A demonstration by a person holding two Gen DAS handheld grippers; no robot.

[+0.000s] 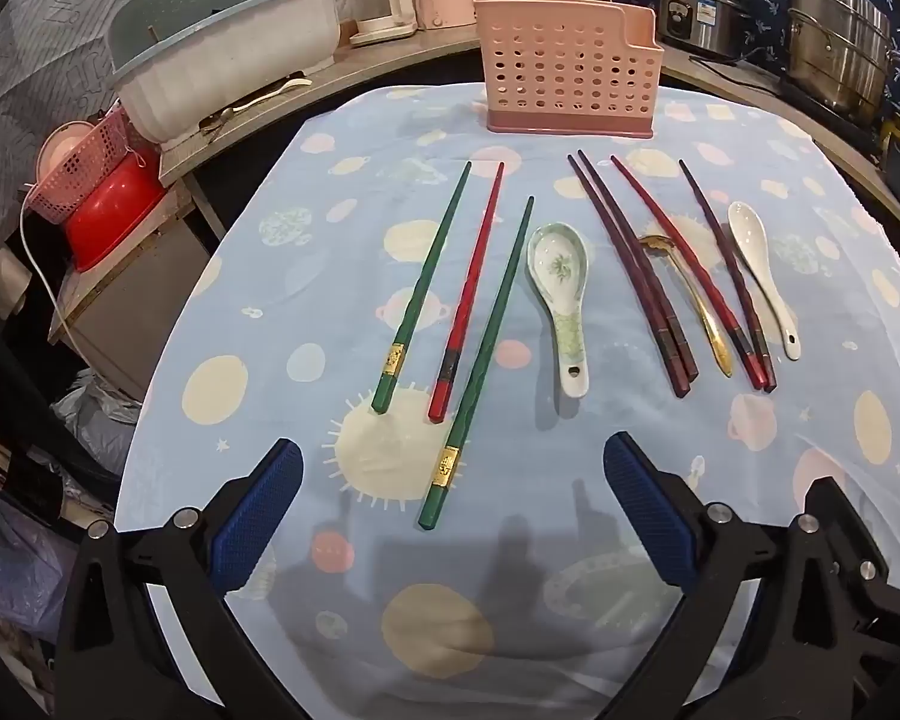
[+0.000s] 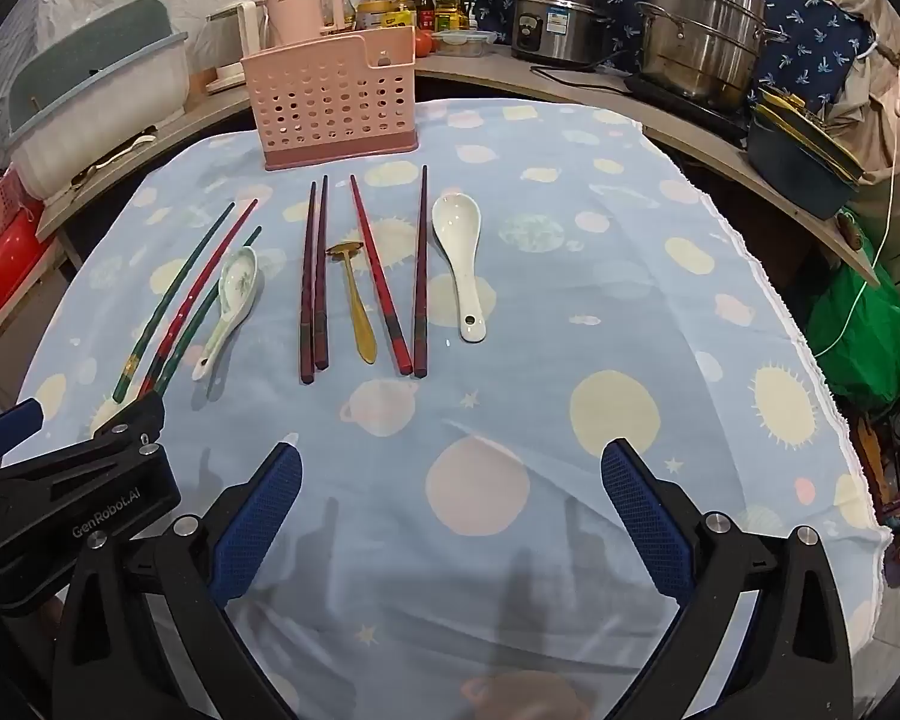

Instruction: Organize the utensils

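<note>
Both of my grippers hang above the near part of the table with jaws spread wide and nothing between them: the left gripper is over the near green chopstick, and the right gripper is over bare cloth, well apart from any utensil. All the utensils lie flat on the blue tablecloth, in a loose row in front of the pink holder, which stands upright at the far edge. On the left are the far green chopstick and a red chopstick, then the patterned spoon; further right the dark pair, lying touching each other, a small golden spoon, another red chopstick, one dark chopstick and the white spoon. I judge the chopsticks light, stiff and rather slippery because they look lacquered; they are thin and low on soft cloth, so I would pinch one across its thick end, near the gold band, where there is more to hold. The two ceramic spoons look heavier and can chip, so I would take them by the handle, near the bowl, and lower them gently. The golden spoon seems metal, and its tip lies close against the red chopstick, so it needs care.
</note>
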